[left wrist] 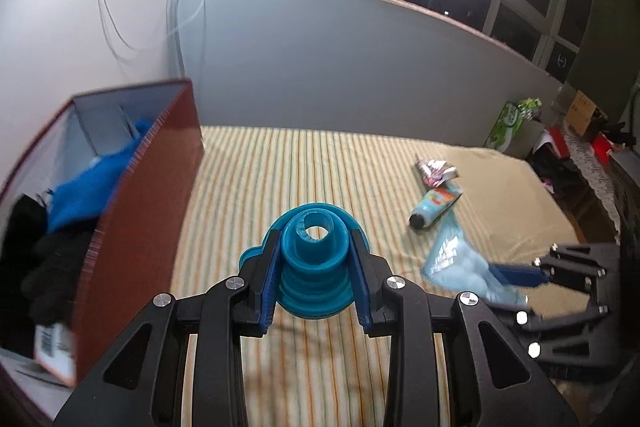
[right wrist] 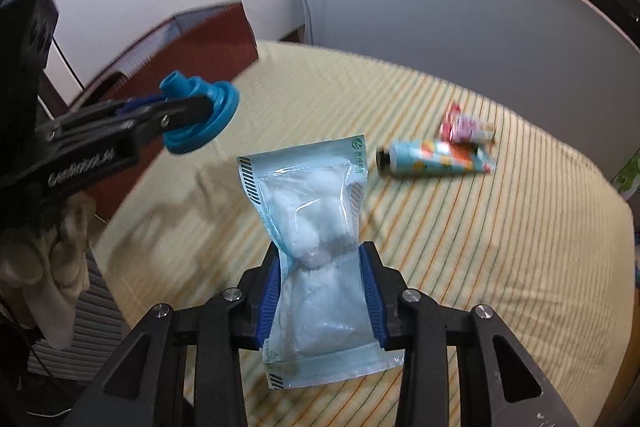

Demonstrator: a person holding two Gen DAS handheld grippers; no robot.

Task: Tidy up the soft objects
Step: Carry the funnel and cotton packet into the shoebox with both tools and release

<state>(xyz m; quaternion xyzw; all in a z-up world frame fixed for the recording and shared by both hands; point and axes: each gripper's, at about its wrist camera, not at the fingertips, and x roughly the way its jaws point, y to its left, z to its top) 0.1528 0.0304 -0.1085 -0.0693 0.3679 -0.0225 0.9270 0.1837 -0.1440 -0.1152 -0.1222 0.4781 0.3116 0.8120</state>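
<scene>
My left gripper point(left wrist: 316, 259) is shut on a blue collapsible silicone funnel point(left wrist: 316, 247) and holds it above the striped bed, just right of the red box point(left wrist: 152, 203). It also shows in the right wrist view point(right wrist: 192, 115) with the funnel point(right wrist: 208, 119). My right gripper point(right wrist: 322, 279) is shut on a clear bag of cotton balls point(right wrist: 308, 211), held above the bed; the bag also shows in the left wrist view point(left wrist: 460, 259). A tube point(right wrist: 432, 159) and a crumpled wrapper point(right wrist: 464, 127) lie on the bed.
The red box holds a blue cloth point(left wrist: 92, 183) and black fabric point(left wrist: 44, 259). The striped bed sheet point(left wrist: 320, 167) ends at a grey wall. Cluttered bags point(left wrist: 516, 123) stand at the far right. A beige cloth point(right wrist: 52, 259) hangs at the left.
</scene>
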